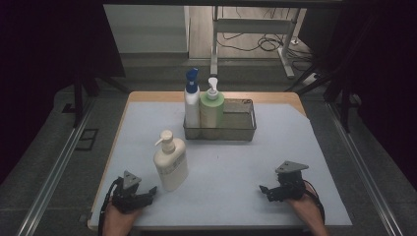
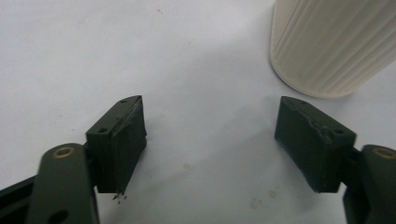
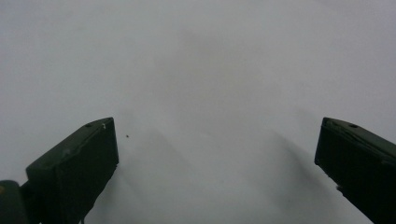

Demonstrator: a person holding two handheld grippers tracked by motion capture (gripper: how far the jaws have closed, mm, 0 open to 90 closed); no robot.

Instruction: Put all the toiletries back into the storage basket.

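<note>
Left gripper sits low on the table's near edge, jaws wide apart, gripping nothing; just beside it stands the cream pump bottle, upright, ribbed, pale-labelled.

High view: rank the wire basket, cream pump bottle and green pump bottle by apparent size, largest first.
1. wire basket
2. cream pump bottle, though it stands nearer the camera
3. green pump bottle

cream pump bottle label too small to read, no other lettering
</note>
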